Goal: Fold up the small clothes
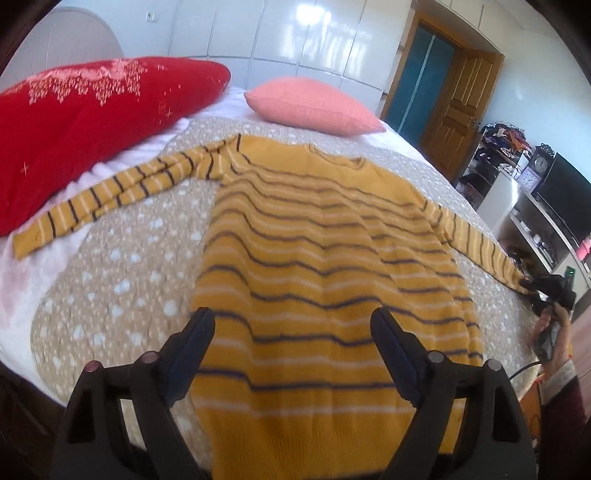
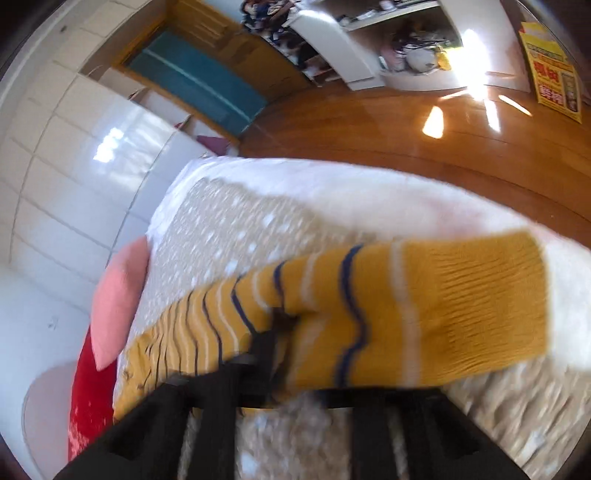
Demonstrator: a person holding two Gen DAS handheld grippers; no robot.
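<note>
Striped yellow sweater [image 1: 325, 266] flat on bed [image 1: 122, 280], unfolded. My right claw [image 2: 280, 332] pinches right sleeve cuff [image 2: 469, 299]; left claw [image 1: 291, 332] released above hem. All folds remain.

This is a home bedroom: a bed [image 1: 110, 280] with a dotted beige cover carries a red pillow [image 1: 92, 122] and a pink cushion [image 1: 314, 105], beside white glossy wardrobes [image 1: 295, 33], a wooden door [image 1: 461, 110], cluttered shelves [image 1: 495, 147], a clock [image 1: 540, 162] and a dark television [image 1: 569, 195].
</note>
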